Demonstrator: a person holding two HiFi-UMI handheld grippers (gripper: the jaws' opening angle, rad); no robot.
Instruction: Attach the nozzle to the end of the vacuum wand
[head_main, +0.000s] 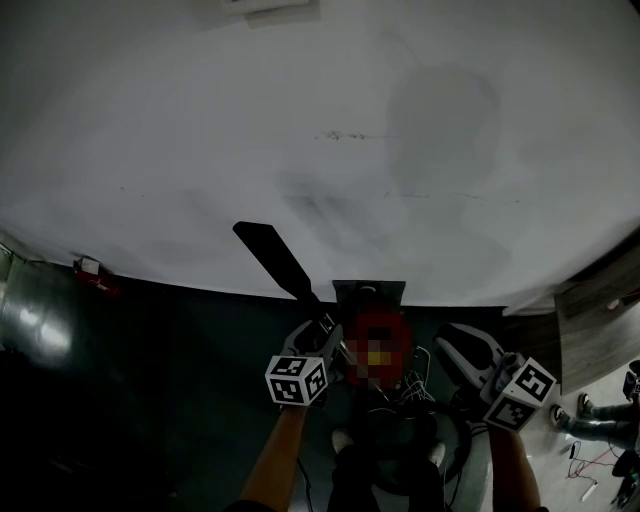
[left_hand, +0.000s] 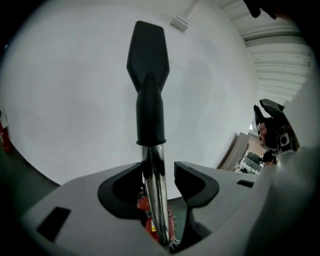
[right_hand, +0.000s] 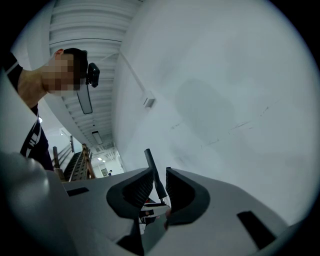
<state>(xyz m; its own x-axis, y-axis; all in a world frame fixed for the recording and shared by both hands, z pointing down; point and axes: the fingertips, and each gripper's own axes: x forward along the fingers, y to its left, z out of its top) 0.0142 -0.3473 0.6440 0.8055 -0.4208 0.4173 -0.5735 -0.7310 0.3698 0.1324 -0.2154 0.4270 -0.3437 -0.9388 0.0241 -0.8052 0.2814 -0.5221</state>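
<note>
A flat black nozzle (head_main: 268, 248) sits on the end of a chrome wand (head_main: 312, 300) that slants up and left in front of the white wall. In the left gripper view the nozzle (left_hand: 147, 55) points upward and the wand (left_hand: 156, 175) runs between my jaws. My left gripper (head_main: 322, 325) (left_hand: 160, 171) is open: the wand rests against the left pad, with a gap to the right pad. My right gripper (head_main: 452, 338) (right_hand: 159, 181) hangs to the right, open and holding nothing. Its view shows the nozzle (right_hand: 149, 156) far off through the gap.
The red vacuum body (head_main: 375, 330) (left_hand: 150, 220) stands on the dark floor below the wand, with cables (head_main: 415, 385) beside it. A white wall (head_main: 330, 130) fills the background. Wooden boards (head_main: 600, 320) and another person's shoes (head_main: 590, 410) lie at the right. A small red object (head_main: 95, 275) sits at the left.
</note>
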